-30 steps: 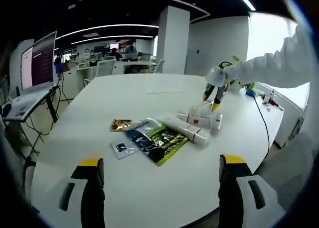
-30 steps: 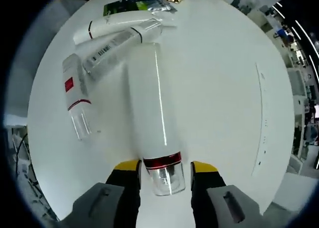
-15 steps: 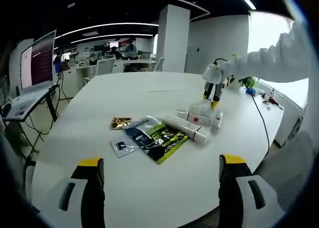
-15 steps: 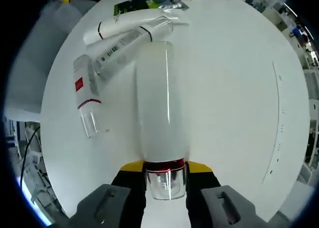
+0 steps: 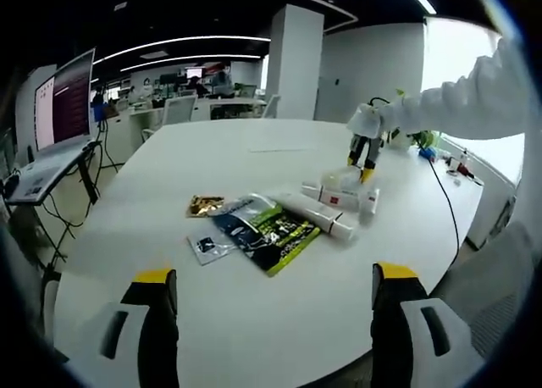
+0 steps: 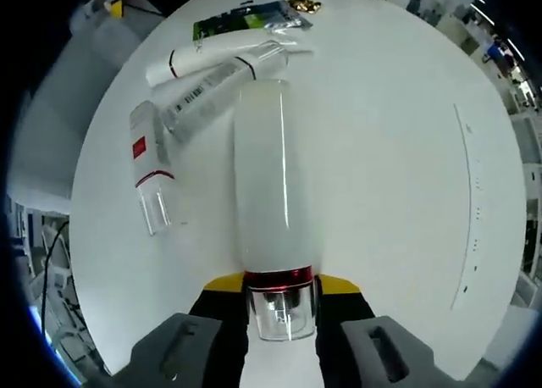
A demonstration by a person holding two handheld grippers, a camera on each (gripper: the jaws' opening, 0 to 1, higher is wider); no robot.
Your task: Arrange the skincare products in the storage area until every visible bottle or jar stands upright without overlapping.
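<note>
the right gripper [image 6: 280,288] was clamped on a tall frosted white bottle [image 6: 271,176] at its red collar and clear cap, its yellow-tipped jaws pressed against both sides of the neck, as seen in the right gripper view. the bottle ran away from the camera over a round white table [image 6: 398,151]. beyond it lay three more skincare items on their sides: a white tube with a red square label [image 6: 146,163] and a clear cap, apart from the held bottle; a translucent tube printed with a barcode [image 6: 212,83], angled toward the held bottle's far end; and a white tube with a dark band [image 6: 199,53] just behind it. a green-and-black sachet [image 6: 241,17] and a small gold packet [image 6: 303,4] rested at the far edge of the table.

in the left gripper view, the left gripper [image 5: 275,307] hung over the near edge of the table [image 5: 169,176] with its jaws spread wide and nothing between them, well apart from the products. the cluster of tubes [image 5: 334,206] sat beside the green-and-black sachet [image 5: 267,235], the gold packet [image 5: 204,206] and a small clear sachet [image 5: 207,248]. a white-sleeved arm [image 5: 461,108] reached in from the right, holding the right gripper [image 5: 363,155] down at the far side of the cluster. an open-plan office with a monitor [image 5: 63,104] on a stand stood behind.
</note>
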